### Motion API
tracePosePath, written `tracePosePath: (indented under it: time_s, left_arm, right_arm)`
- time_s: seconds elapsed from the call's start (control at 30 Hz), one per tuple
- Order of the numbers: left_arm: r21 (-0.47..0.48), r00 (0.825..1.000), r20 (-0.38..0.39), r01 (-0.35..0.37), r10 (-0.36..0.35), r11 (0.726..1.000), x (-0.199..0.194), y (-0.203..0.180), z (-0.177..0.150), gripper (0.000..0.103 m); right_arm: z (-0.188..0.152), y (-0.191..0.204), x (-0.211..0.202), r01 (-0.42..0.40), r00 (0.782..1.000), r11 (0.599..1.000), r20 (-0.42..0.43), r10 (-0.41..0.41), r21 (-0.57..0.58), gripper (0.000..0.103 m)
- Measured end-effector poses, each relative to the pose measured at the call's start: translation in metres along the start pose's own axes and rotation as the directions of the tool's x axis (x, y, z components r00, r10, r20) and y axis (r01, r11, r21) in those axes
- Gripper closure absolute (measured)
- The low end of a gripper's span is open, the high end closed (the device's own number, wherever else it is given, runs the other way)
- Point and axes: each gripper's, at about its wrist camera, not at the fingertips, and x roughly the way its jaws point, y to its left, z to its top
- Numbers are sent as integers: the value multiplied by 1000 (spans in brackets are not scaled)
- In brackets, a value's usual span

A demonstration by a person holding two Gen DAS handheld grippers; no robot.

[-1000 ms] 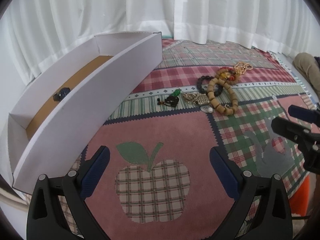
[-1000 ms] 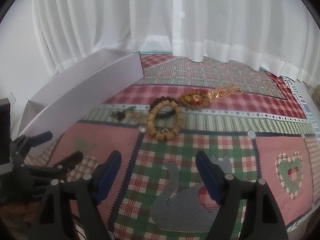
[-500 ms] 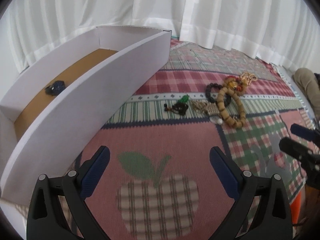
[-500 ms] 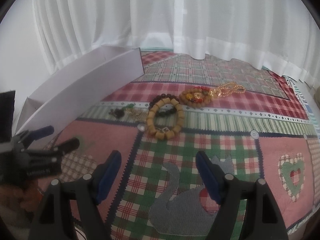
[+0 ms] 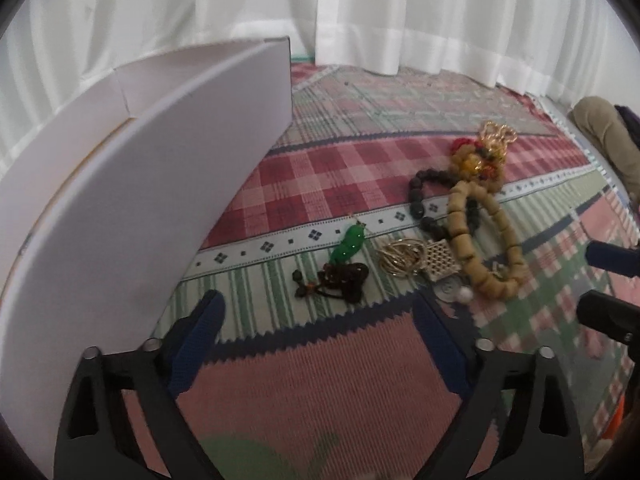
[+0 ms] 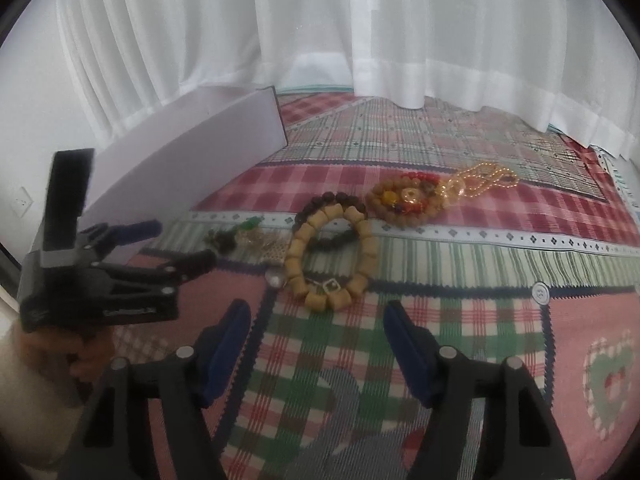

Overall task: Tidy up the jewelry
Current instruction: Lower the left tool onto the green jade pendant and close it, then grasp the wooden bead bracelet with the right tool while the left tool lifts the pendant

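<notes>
Jewelry is still the job, and my left tongs (image 5: 316, 320) have swung away from the box (image 5: 140, 184) toward the heap on the quilt (image 5: 320, 392). Their jaws have just been narrowing a little, yet they stand spread, with nothing between them. Just ahead lies the green pendant (image 5: 350, 242) on its dark cord; it looks like my next pick. My right tongs (image 6: 316, 324) have eased forward too, jaws also just closing somewhat, still parted and empty. Beyond them sits the wooden bracelet (image 6: 330, 256), overlapping the dark bracelet (image 6: 320, 210); a tangled chain (image 5: 402, 258) lies beside it (messy to separate, I judge). Earlier the box floor showed one piece inside; now its wall hides that.
</notes>
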Motion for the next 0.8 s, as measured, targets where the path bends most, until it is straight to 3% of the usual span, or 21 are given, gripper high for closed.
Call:
tracePosePath:
  time_s: [0.13,0.17,0.27,0.37,0.43,0.73,0.77,0.8]
  left_arm:
    - [3,1000,-10,-2,2,1000,15,0,1,18]
    - [5,1000,-7,-2,2,1000,17,0,2,19]
    - [11,1000,-7,15,-15,1000,22,0,2,34]
    - [29,1000,11,29,-30,999,19,-1,0,58]
    - [28,999,8,48,-48,998,17,1,1,80]
    - [-72,992,-2,124,-124,990,6,18,-1,88]
    - [-77,992,1,128,-128,989,4,18,-1,88]
    - [-83,991,6,135,-135,987,1,19,-1,88]
  right_arm:
    - [2,-3,7,-6,1000,1000,-15,6,-5,36]
    - [3,-3,10,-15,1000,1000,-23,15,-8,41]
    - [8,-3,19,-49,998,999,-50,48,-19,45]
    - [13,0,34,-92,993,995,-81,89,-29,51]
    - [17,2,45,-105,991,994,-91,102,-30,53]
    - [32,18,90,-113,985,991,-137,102,-74,59]
    - [33,20,90,-114,985,990,-142,101,-87,65]
    - [34,21,91,-129,982,988,-149,115,-89,81]
